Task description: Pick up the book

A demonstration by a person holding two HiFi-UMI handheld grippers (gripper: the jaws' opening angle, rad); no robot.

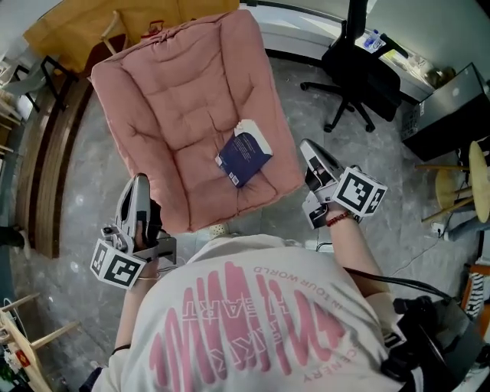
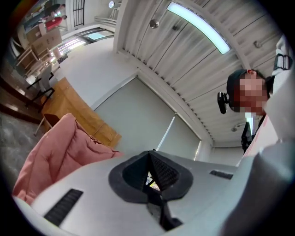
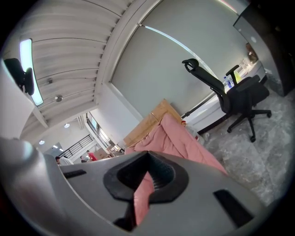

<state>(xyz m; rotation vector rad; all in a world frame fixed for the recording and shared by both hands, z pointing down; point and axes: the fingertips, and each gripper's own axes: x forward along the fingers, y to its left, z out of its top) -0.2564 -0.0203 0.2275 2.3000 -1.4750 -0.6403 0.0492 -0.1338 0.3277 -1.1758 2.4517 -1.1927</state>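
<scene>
A dark blue book [image 1: 243, 157] with white pages showing at its top edge lies on the lower right of a pink quilted cushion [image 1: 184, 107]. My left gripper [image 1: 139, 184] is shut and empty, held at the cushion's near left edge. My right gripper [image 1: 309, 147] is shut and empty too, just off the cushion's right edge, a short way right of the book. In the left gripper view the jaws [image 2: 152, 177] point slightly upward past the pink cushion [image 2: 60, 147]. In the right gripper view the cushion [image 3: 179, 138] lies ahead of the closed jaws [image 3: 145, 177]; the book is hidden.
A black office chair [image 1: 360, 65] stands on the grey floor at the upper right, seen too in the right gripper view as the chair [image 3: 239, 97]. A wooden panel [image 1: 115, 23] sits behind the cushion. A dark wooden bench [image 1: 53, 161] runs along the left. A round stool [image 1: 467, 184] is at the far right.
</scene>
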